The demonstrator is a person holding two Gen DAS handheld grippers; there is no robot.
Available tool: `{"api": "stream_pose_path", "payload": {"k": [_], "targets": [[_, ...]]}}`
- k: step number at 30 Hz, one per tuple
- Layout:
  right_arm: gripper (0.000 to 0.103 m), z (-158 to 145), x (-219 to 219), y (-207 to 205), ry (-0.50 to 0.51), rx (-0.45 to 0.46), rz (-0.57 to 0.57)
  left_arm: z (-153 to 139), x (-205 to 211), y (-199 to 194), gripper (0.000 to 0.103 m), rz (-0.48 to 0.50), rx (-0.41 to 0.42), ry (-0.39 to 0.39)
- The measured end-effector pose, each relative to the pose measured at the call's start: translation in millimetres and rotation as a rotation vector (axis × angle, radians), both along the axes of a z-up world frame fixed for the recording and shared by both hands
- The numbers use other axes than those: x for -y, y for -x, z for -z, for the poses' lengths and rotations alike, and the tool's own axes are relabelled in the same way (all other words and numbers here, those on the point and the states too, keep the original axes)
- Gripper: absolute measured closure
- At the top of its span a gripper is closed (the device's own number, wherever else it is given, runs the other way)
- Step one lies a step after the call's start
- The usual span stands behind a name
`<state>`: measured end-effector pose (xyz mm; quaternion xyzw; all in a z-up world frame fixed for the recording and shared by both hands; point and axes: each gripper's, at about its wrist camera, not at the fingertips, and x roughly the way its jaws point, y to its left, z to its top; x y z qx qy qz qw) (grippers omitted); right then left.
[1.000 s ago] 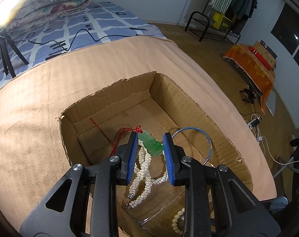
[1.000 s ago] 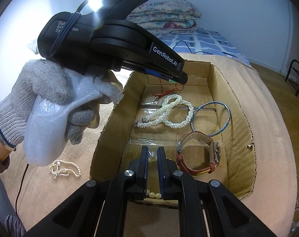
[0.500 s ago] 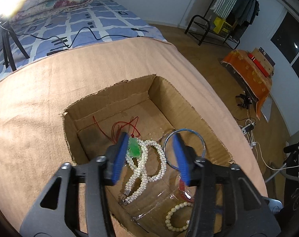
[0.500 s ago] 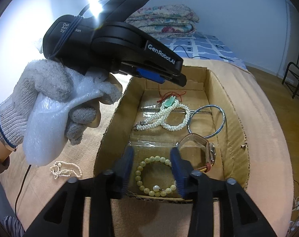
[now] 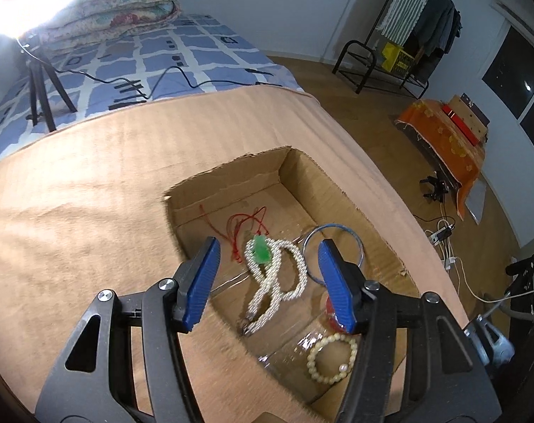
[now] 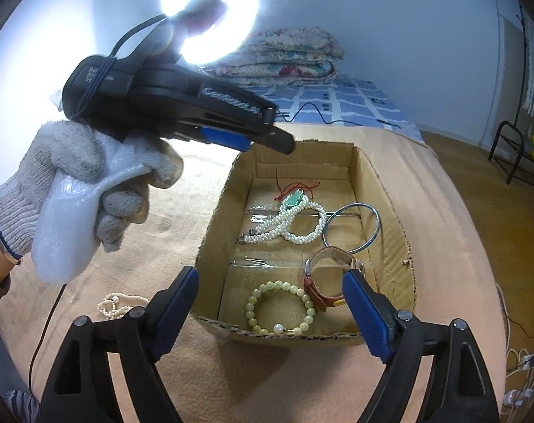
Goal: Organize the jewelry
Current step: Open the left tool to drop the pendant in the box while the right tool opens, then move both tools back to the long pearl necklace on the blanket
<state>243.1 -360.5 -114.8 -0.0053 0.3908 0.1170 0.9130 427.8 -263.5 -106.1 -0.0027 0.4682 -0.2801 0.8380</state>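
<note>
Both grippers have opened wide since a second ago, and the green pendant [image 5: 261, 251], earlier pinched in the left gripper [image 5: 267, 275], now lies free on the pearl necklace [image 5: 275, 282] inside the cardboard box [image 6: 390, 211]; the left gripper hangs above the box with jaws apart, holding nothing; the right gripper [image 6: 270, 303] stands spread over the near wall, its jaws empty; the beaded bracelet [image 6: 279, 306] lies on the box floor just beside the watch [image 6: 323, 282]; the silver bangle [image 6: 351, 227] rests beyond; a second pearl strand [image 6: 117, 305] lies on the tan blanket [image 6: 267, 370] outside the box.
</note>
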Motion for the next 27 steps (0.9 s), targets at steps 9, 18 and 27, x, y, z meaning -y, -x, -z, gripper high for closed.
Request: {"api": "stream_pose_path", "payload": {"k": [9,18,27], "targets": [[0.005,-23.2,-7.3,24.7,0.008,0.043,0.003,-22.1,-45.8,35.4,0.044,0.010,0.053,-0.027],[0.005,-35.8,-27.1,49.6,-0.022,0.057,-0.076,-31.1,-104.9,80.1,0.044,0.020,0.068,-0.044],[0.024,-28.4,-41.1,65.3,-0.092,-0.007,-0.115,-2.0,-162.7,143.5,0.044,-0.007,-0.006,-0.021]]}}
